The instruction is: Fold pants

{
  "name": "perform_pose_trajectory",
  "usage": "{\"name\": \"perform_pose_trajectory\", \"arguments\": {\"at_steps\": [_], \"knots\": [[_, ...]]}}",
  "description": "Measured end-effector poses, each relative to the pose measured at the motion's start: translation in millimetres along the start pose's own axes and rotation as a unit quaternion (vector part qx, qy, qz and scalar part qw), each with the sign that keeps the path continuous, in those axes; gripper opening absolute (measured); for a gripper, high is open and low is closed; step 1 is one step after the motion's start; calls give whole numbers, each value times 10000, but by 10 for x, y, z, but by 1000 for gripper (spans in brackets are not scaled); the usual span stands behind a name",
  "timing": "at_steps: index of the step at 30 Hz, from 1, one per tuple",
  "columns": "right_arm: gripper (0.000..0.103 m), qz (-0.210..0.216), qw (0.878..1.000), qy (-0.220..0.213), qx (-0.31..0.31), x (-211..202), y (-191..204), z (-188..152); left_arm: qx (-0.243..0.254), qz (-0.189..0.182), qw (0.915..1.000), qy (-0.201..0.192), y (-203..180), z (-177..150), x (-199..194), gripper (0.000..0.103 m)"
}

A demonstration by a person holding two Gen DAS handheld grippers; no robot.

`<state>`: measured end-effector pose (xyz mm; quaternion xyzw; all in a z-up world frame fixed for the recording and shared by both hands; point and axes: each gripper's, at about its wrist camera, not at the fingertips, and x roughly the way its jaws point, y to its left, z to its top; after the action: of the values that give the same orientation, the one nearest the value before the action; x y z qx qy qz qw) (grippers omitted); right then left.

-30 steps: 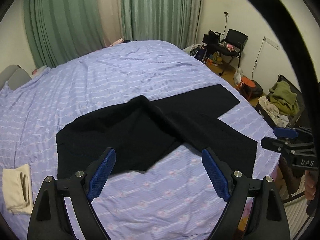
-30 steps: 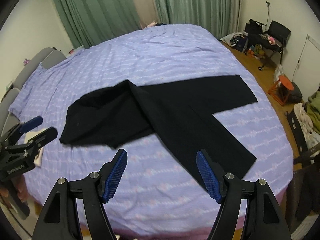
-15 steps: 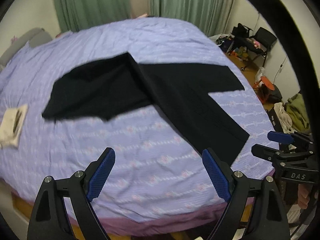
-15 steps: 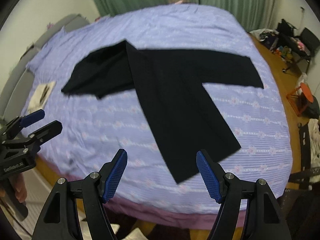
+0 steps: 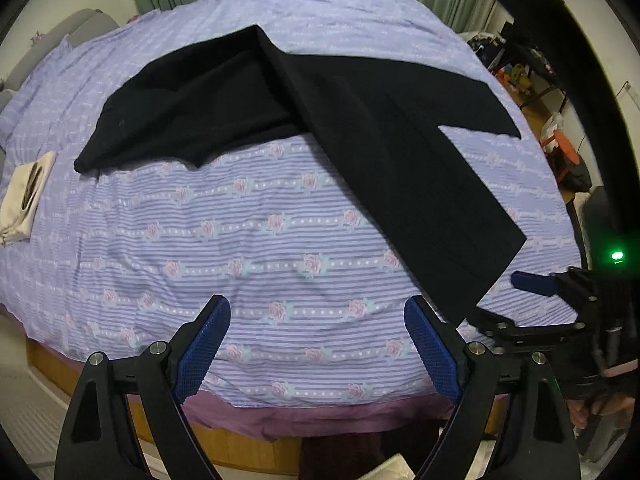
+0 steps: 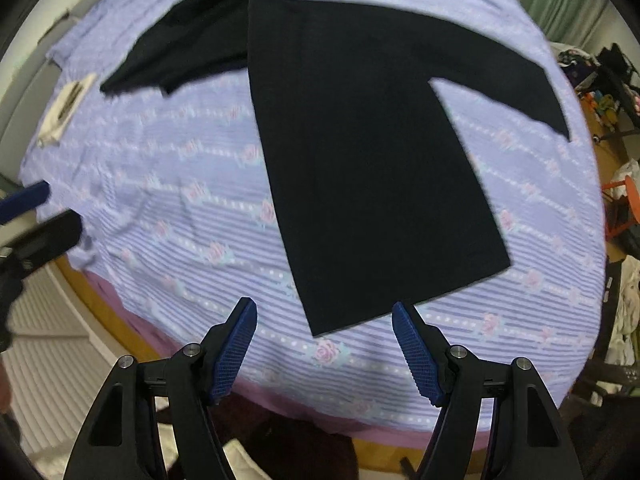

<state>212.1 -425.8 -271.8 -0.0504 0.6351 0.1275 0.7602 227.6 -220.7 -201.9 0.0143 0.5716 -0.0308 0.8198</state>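
Right wrist view: the right gripper (image 6: 324,344) hangs above the near hem of one leg of the pants (image 6: 360,152); its jaws stand fairly wide with nothing between them; the hem corner lies just at 12 o'clock from the gap.
Left wrist view: the left gripper (image 5: 316,344) stands wide and empty over bare bedsheet (image 5: 240,248); the pants lie from 10 to 2 o'clock; the right gripper shows at 3 o'clock by the same hem.
Pants: black, spread on the bed; one leg runs toward the near edge, the other out to 2 o'clock; the waist end lies bunched at 10 o'clock.
Cloth (image 5: 24,192): a pale folded piece at 9 o'clock, well apart from the pants.
Risk, grip: closing on the hem may pinch the bedsheet too; lifting would then drag it.
Risk, layers: catching only the top layer would leave the leg split and the fold crooked.
Risk, bunching: the rumpled waist may fold in creases unless smoothed first.
Risk, edge: the hem sits near the bed edge; a slipped leg could slide off.
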Motion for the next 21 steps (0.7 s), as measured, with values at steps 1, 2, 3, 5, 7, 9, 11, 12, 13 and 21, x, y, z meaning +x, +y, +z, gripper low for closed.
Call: {"name": "perform_pose_trajectory", "arguments": {"at_steps": [1,2,3,5,7,9,11,12,13,21], "knots": [[71,-13,10000,73,-44,81,23,14,21,48,10000,19,7,16,29,89],[71,-27,9999,127,-108,159,39,27,33,77,10000,42,16,37,66,89],[71,-68,9997,184,-170,240,55,46,24,102,9999,70,27,62,100,89],[70,-111,9991,314,-249,398,77,93,-15,136,9998,169,33,103,173,89],[70,-157,9984,477,-244,519,82,146,-77,80,9996,266,48,146,242,89],[62,-206,9977,577,-282,669,90,188,-53,86,9994,321,48,170,298,89],[43,-476,9955,717,-394,815,91,232,-28,158,9990,418,51,198,376,89],[32,-508,9952,725,-407,835,83,250,-34,146,9988,457,55,212,404,89],[15,-404,9961,697,-366,819,63,273,-46,114,9988,475,60,227,419,89],[3,-790,9924,-937,-54,-389,-392,662,-239,-25,9995,209,126,571,341,89]]}}
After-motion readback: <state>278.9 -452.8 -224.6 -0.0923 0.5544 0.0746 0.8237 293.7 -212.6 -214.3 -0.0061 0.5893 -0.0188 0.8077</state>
